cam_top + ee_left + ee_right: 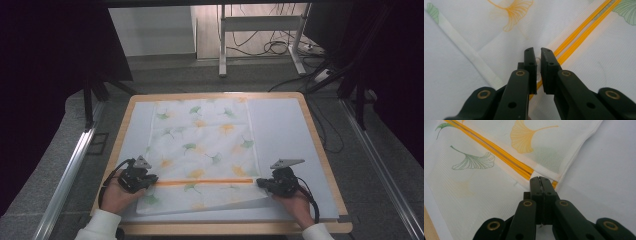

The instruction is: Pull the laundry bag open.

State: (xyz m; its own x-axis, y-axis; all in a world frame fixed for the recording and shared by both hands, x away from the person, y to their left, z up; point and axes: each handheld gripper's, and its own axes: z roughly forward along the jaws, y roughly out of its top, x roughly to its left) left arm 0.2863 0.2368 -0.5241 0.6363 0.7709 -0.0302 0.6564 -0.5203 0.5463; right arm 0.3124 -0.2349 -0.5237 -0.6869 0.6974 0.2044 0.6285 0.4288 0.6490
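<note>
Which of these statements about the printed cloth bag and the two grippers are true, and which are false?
1. The right gripper is shut on the bag's orange zipper end. True.
2. The bag has a blue flower print. False: green and yellow leaves.
3. The left gripper is at the zipper's other end. True.
4. The bag lies on bare wood. False: on a white mat.

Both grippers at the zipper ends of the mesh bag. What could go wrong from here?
1. Left gripper pinches only a small white bit beside the zipper; its jaws show a gap, so it may slip off.
2. Right gripper clamps the bag right at its corner edge; a pull may free it.
3. Uneven pulling could skew the bag on the mat.
</note>
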